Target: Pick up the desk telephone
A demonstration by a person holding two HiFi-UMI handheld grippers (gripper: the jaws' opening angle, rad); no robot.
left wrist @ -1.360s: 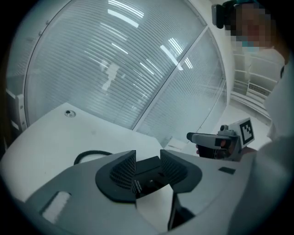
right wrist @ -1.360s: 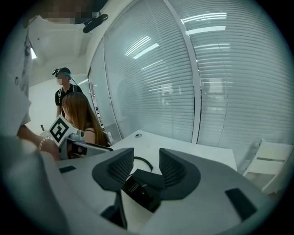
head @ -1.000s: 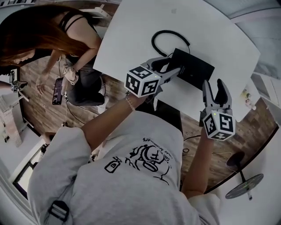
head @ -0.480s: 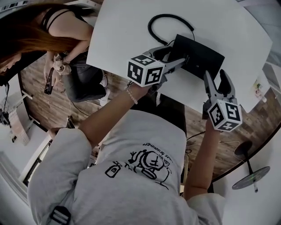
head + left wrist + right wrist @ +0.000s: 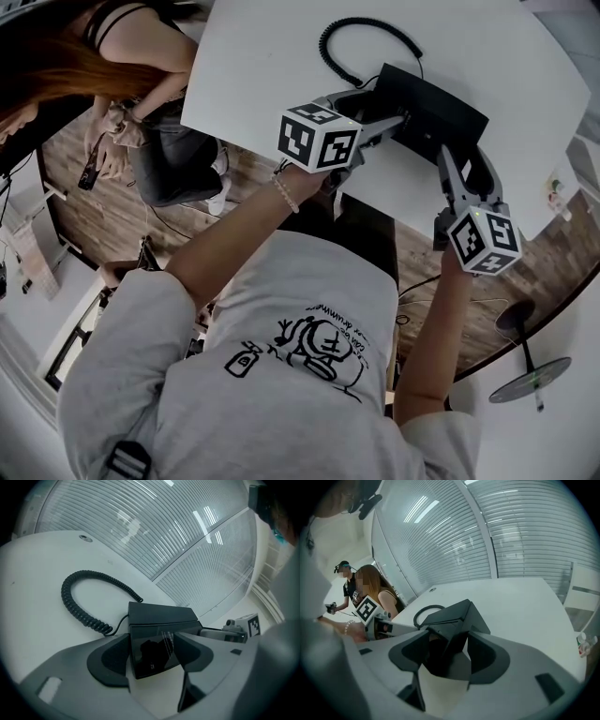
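Note:
A black desk telephone lies on the white table, with its coiled cord looping off behind it. My left gripper comes at the phone's left end with its jaws spread wide. In the left gripper view that end of the phone fills the gap between the pads of the left gripper. My right gripper is open over the near right corner. In the right gripper view the corner of the phone sits inside the right gripper, with a sliver of table showing beside one pad.
The table's near edge runs just under both grippers, with wood floor below. A seated person is off the table's left side. A round stand base sits on the floor at lower right. Ribbed glass walls rise behind the table.
Both grippers have come down onto the phone and their jaws have spread wider. They hovered above its ends before; now they straddle them.

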